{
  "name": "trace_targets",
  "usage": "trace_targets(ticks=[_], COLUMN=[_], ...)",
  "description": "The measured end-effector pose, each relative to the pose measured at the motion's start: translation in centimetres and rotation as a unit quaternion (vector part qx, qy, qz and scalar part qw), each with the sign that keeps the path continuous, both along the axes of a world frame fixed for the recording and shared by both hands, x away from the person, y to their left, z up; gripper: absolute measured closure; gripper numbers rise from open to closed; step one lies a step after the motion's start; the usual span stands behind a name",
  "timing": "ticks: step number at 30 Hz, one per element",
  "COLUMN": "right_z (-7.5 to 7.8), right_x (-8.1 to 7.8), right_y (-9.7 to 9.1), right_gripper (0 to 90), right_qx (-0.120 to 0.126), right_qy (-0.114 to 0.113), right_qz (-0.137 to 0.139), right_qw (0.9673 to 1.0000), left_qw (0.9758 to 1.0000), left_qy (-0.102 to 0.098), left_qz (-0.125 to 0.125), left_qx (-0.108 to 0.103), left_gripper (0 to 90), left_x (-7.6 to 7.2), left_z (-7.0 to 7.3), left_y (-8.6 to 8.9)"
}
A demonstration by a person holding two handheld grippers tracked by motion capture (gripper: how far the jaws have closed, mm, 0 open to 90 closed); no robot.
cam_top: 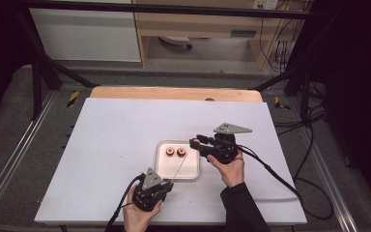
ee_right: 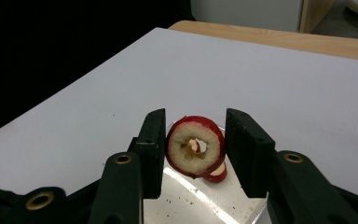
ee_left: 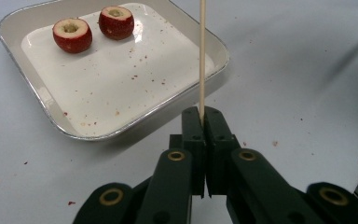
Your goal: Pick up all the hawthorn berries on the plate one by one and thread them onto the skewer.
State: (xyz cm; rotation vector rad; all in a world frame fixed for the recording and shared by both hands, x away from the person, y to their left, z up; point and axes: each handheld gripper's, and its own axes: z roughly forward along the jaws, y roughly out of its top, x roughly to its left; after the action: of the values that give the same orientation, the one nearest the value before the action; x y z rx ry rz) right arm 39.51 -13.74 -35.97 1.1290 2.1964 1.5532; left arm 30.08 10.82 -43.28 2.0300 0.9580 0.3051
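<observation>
On the white table [cam_top: 106,145], the left tongs [ee_left: 201,122] pinch a thin wooden skewer [ee_left: 202,56] pointing over the tray; the raised right tongs [ee_right: 193,151] grip a cored red fruit [ee_right: 196,145].

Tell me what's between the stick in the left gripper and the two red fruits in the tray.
Bare tray floor with red crumbs separates the stick from the fruits, in the left gripper view.

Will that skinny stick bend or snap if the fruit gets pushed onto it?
The wooden skewer looks very thin and long, so it could probably flex or snap if pushed sideways. The left gripper pinches just its bottom end, so the tip may wobble.
</observation>
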Motion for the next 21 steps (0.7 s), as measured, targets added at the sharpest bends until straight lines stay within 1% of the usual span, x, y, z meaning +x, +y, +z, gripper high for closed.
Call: trace_targets(ticks=[1,2,3,4,6,17,21], right_z=[0.0,-0.09,-0.09,-0.17,-0.19,-0.3,-0.41], right_x=[0.0,-0.18,-0.18,-0.32,-0.38,-0.61,-0.66], right_y=[0.0,0.08,0.08,0.11,0.12,0.23,0.32], right_gripper=[59.9,60.0,60.0,60.0,60.0,60.0,60.0], right_qx=[0.0,-0.009,-0.009,-0.019,-0.022,-0.032,-0.035], right_qy=[0.0,-0.012,-0.012,-0.02,-0.024,-0.033,-0.033], right_qz=[0.0,0.008,0.008,0.013,0.014,0.023,0.025], right_qw=[1.0,0.9999,0.9999,0.9995,0.9994,0.9987,0.9985], left_qw=[1.0,1.0,1.0,1.0,0.9999,0.9998,0.9996], left_qy=[0.003,0.005,0.006,0.007,0.009,0.019,0.025], left_qz=[-0.001,-0.001,-0.003,-0.003,-0.006,-0.009,-0.009], left_qx=[0.001,0.001,0.004,0.004,0.004,-0.004,-0.013], left_gripper=[88.5,88.5,88.5,88.5,88.6,88.6,88.6], left_x=[0.12,0.2,0.26,0.32,0.43,0.61,0.66], left_z=[0.07,0.13,0.21,0.27,0.35,0.37,0.39], left_y=[-0.06,-0.15,-0.22,-0.32,-0.47,-0.61,-0.68])
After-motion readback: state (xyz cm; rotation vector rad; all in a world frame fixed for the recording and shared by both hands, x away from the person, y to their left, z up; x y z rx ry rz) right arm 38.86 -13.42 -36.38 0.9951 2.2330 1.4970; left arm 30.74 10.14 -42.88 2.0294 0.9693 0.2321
